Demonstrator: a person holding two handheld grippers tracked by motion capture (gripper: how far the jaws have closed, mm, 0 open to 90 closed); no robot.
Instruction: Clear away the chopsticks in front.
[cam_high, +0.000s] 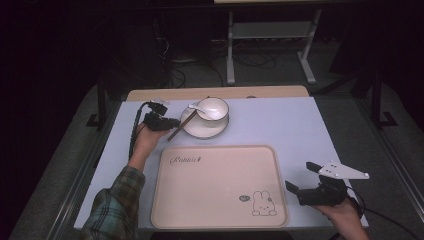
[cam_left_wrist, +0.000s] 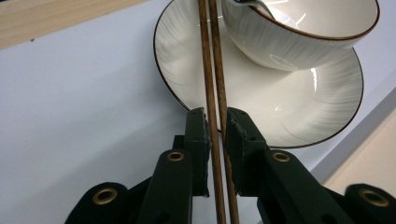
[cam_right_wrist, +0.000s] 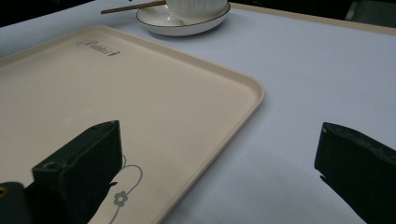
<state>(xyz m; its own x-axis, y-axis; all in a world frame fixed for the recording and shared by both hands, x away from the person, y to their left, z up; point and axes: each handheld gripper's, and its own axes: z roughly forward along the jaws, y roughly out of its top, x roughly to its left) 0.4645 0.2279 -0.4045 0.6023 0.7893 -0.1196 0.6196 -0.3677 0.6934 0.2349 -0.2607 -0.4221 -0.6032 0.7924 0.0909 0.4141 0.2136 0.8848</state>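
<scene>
Two brown chopsticks (cam_left_wrist: 212, 56) lie with their far ends on a white plate (cam_left_wrist: 289, 107), beside a white bowl (cam_left_wrist: 299, 37) that holds a spoon (cam_left_wrist: 261, 7). My left gripper (cam_left_wrist: 215, 116) is shut on the chopsticks near their lower end. From above, the left gripper (cam_high: 174, 122) is just left of the plate (cam_high: 205, 131), with the chopsticks (cam_high: 184, 125) slanting out of it. My right gripper (cam_high: 300, 176) is open and holds nothing, over the right edge of the beige tray (cam_high: 220, 185). Its jaws stand wide apart in the right gripper view (cam_right_wrist: 217, 135).
The tray (cam_right_wrist: 93, 84) has a rabbit drawing in its near right corner and lies at the front of the pale blue table (cam_high: 280, 125). Bowl (cam_high: 212, 109) and plate stand behind it. A wooden strip runs along the table's far edge.
</scene>
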